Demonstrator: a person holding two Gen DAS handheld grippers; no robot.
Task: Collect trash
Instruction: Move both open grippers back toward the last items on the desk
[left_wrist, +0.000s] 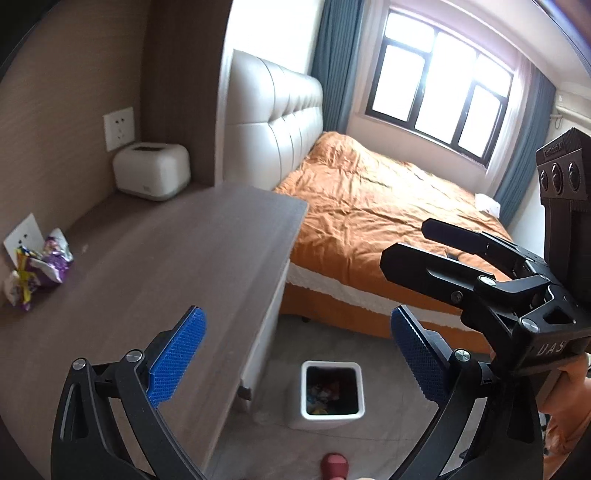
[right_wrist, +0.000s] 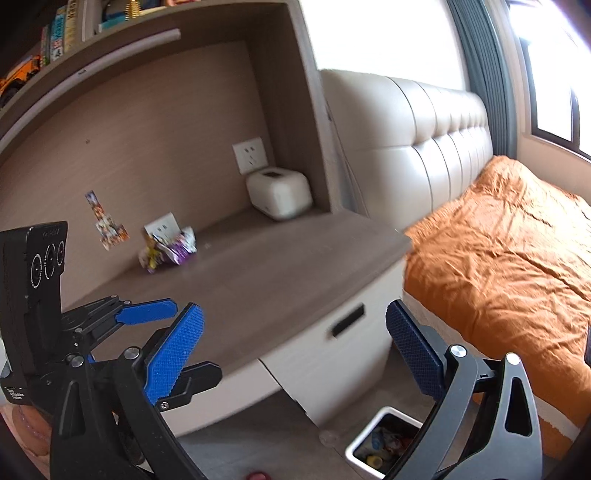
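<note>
Both grippers are held above the near edge of the desk (left_wrist: 177, 251), and nothing is gripped by either. The left gripper (left_wrist: 295, 354) is seen with its blue pads spread wide; the right gripper (right_wrist: 293, 350) is likewise spread, and nothing lies between its fingers. In the left view the right gripper (left_wrist: 406, 243) is caught from the side at right, its far finger partly hidden behind the near one.

The wrappers (left_wrist: 37, 267) are found crumpled at the far left of the desk, against the back wall, well apart from both tools; their print cannot be read. A white box (left_wrist: 151, 170) is set in the far corner. The bin (left_wrist: 331, 395) is stood on the floor between desk and bed (left_wrist: 369, 206); coloured scraps are glimpsed inside but cannot be told apart. In the right view the bin (right_wrist: 384, 439) is partly covered by a finger. A red shape (left_wrist: 334, 466) is cut off at the bottom edge.
</note>
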